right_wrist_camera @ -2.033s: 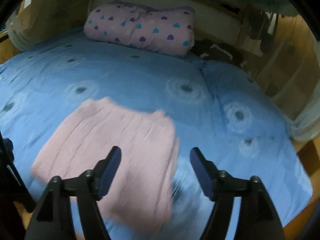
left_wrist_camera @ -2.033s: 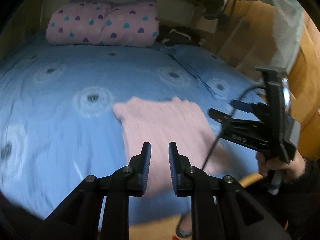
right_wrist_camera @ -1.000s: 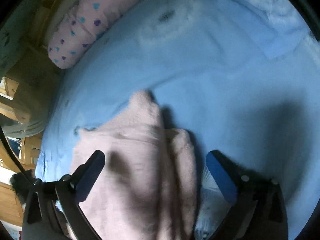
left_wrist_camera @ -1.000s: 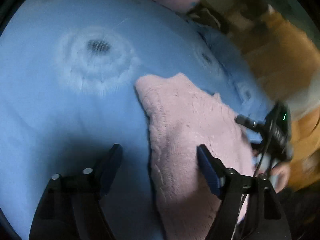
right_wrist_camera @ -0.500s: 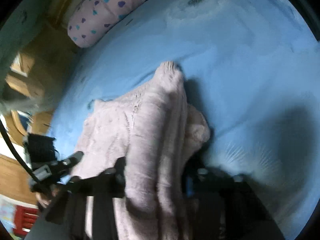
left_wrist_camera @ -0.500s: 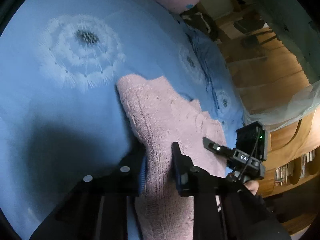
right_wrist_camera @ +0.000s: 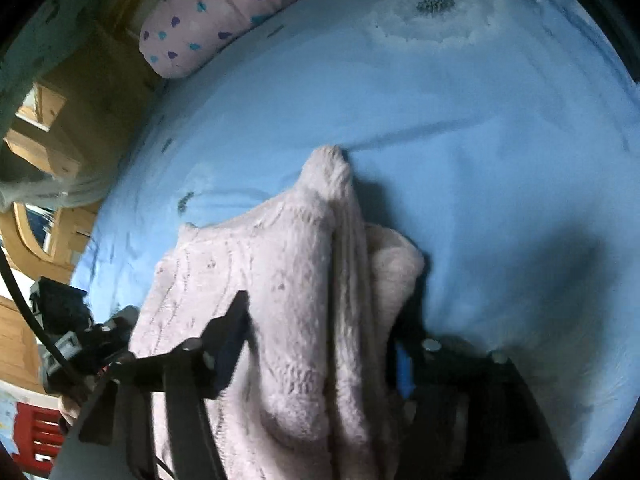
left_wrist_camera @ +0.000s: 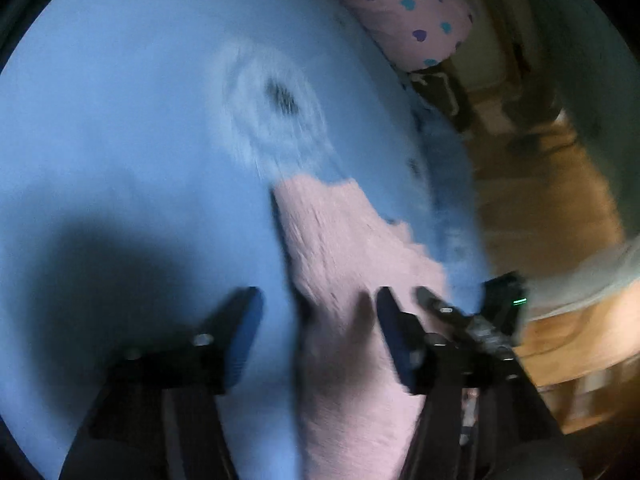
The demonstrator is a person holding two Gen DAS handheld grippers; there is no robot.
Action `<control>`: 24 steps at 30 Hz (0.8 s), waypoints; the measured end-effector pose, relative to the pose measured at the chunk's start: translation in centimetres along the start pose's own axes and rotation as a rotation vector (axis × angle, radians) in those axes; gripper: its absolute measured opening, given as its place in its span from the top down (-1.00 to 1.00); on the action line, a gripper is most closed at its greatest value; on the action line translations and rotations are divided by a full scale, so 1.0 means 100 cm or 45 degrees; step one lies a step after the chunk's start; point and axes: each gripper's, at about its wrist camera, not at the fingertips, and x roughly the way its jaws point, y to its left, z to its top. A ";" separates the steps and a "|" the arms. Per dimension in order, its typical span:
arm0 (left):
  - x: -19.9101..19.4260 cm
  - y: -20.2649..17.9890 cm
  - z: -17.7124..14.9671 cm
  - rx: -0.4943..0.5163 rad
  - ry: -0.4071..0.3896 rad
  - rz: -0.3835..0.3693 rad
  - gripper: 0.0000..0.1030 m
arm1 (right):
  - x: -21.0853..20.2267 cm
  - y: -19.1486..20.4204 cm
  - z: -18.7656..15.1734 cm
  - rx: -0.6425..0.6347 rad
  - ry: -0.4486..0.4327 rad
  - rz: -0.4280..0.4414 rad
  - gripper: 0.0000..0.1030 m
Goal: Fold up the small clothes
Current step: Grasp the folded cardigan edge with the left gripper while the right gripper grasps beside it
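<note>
A blue bedsheet (right_wrist_camera: 460, 128) printed with pale dandelion heads covered the bed and filled most of both views; it lay mostly smooth, with a long shallow crease running toward the tip of the garment in the right wrist view. At the far end of the bed lay a pink pillow (right_wrist_camera: 208, 16) dotted with purple and teal hearts. Beyond the bed's edge stood warm wooden furniture (left_wrist_camera: 532, 184), blurred in the left wrist view, and a pale gauzy drape (right_wrist_camera: 44, 192) hung by the wood at the left of the right wrist view. Something red (right_wrist_camera: 34, 440) showed low down there, too small to tell.

In the left wrist view, the left gripper (left_wrist_camera: 316, 336) hung over the sheet with its jaws apart, having just been opening. Its left finger stood above bare blue sheet and its right finger over the pink knitted sweater (left_wrist_camera: 352, 264), whose left edge ran up between the two fingers without either pad pressing on it. The picture was smeared, and a dark shadow lay on the sheet to the left. The right gripper (left_wrist_camera: 472, 320) appeared just past the sweater's right side.

In the right wrist view, the sweater (right_wrist_camera: 280, 280) lay folded on the near part of the bed, its thick folded edge running away to a rounded tip. The right gripper (right_wrist_camera: 320, 344) straddled that bundle with jaws wide, having just been opening; the fabric bulged between the fingers, and I could not tell whether the right pad touched it.
</note>
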 end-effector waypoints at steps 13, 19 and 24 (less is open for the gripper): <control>0.048 -0.030 -0.005 0.270 0.103 -0.034 -0.11 | 0.000 -0.009 -0.024 -0.103 0.112 0.276 -0.99; 0.059 -0.043 -0.008 0.300 0.084 0.078 0.79 | 0.007 0.013 -0.026 -0.159 0.039 0.236 0.19; 0.052 -0.075 -0.008 0.475 -0.020 0.183 0.80 | -0.005 0.025 -0.023 -0.180 -0.060 0.219 0.30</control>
